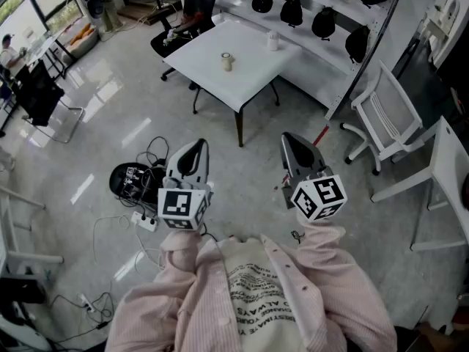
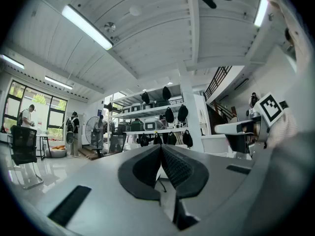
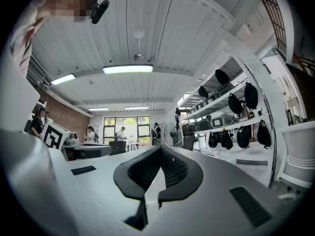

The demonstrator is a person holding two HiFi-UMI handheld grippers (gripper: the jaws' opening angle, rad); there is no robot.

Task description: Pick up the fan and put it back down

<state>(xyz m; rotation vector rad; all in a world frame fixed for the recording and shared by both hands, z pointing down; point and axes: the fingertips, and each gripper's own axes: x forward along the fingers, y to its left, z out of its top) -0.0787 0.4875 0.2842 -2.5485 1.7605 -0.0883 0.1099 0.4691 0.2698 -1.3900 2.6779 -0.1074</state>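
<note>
- Left hand-held gripper [image 1: 195, 151] – jaws shut tight, nothing inside.
- Fan [image 2: 93, 130] – stands on the floor far ahead of it, to its left, beside the shelves [image 2: 152, 111].
- Right hand-held gripper [image 1: 294, 144] – shut too, empty.

The table [image 1: 249, 68] is white, the floor [image 1: 95, 123] grey, the ribbed cardigan [image 1: 337, 284] pink, the marker cubes [image 1: 181, 208] black-and-white.

White table [image 1: 245, 72] on a glossy floor [image 1: 95, 123], with a small roll [image 1: 227, 61] near the middle and a white cup [image 1: 273, 41] toward the far edge, well apart. Beyond it, shelving [image 1: 352, 6] hung with dark bags [image 1: 323, 22]. White chair [image 1: 381, 116] off to the right. Nearer in, tangled cables [image 1: 155, 155] and a power strip [image 1: 144, 221] on the floor.
</note>
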